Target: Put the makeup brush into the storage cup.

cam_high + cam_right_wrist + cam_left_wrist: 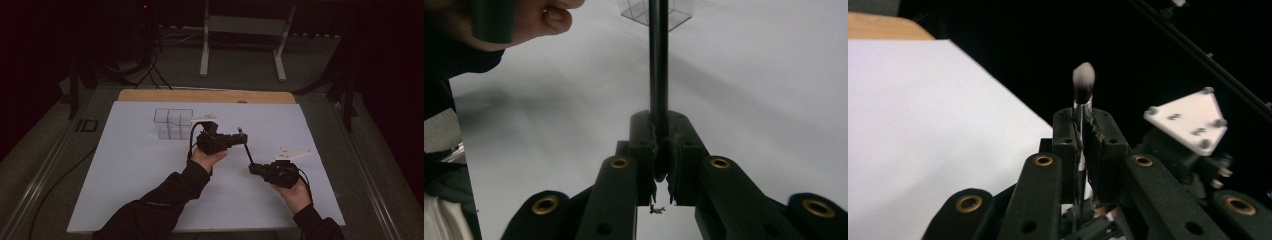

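The makeup brush (244, 144) hangs above the white desk (135, 190), at about four o'clock from the clear organizer (173, 123). Both grippers hold it: the left gripper (1083, 131) is clamped near the ferrule, the right gripper (659, 131) on the black handle end. It looks light, stiff and smooth, so it may slip; its soft bristles (1083, 76) should not be squeezed.

Both forearms enter from the bottom edge in dark sleeves. The left hand (206, 159) cups the left gripper (239, 134) from beneath, palm up, jaws pointing right, closed tight together. The right hand (295, 192) grips the right gripper (251, 168) from below, jaws pointing left, likewise closed. The two grippers sit near each other, left one farther from the person.
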`<state>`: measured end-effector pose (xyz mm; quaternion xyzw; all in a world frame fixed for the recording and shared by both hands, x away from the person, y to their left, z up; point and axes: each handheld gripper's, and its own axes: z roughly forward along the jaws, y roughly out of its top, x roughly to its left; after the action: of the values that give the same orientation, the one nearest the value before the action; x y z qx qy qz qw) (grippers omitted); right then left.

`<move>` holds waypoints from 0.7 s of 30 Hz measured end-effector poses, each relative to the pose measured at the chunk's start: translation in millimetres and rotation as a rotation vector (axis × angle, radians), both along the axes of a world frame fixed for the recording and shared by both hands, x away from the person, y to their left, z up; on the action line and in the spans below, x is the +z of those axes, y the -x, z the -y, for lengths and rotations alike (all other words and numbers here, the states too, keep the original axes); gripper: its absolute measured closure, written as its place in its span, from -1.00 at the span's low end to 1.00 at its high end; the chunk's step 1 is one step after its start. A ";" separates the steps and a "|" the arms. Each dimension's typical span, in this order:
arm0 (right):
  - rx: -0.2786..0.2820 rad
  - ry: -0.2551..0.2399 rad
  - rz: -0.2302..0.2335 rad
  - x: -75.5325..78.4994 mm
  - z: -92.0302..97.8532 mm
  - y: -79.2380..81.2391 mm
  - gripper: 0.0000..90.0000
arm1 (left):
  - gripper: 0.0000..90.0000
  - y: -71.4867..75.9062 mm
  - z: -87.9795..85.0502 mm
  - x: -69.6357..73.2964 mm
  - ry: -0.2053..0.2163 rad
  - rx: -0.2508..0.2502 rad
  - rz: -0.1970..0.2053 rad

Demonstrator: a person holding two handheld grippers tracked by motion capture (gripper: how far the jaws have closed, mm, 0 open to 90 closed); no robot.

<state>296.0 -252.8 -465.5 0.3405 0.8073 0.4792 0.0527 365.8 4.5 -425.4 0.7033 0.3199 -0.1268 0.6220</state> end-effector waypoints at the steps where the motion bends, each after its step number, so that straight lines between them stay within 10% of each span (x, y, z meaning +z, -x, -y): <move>1: -0.003 -0.004 0.002 -0.3 0.4 0.1 0.80 | 0.89 1.5 1.1 1.8 -0.006 -0.001 0.016; 9: -0.008 0.012 0.023 -2.1 -2.4 1.0 0.14 | 0.89 10.2 1.1 21.3 -0.039 0.004 0.131; 21: -0.037 -0.012 0.033 -0.2 -1.8 1.5 -0.27 | 0.89 12.5 -17.4 42.9 -0.095 0.033 0.213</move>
<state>294.5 -251.0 -465.8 0.3476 0.7970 0.4886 0.0728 353.4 21.9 -382.5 0.7360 0.2690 -0.0259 0.6206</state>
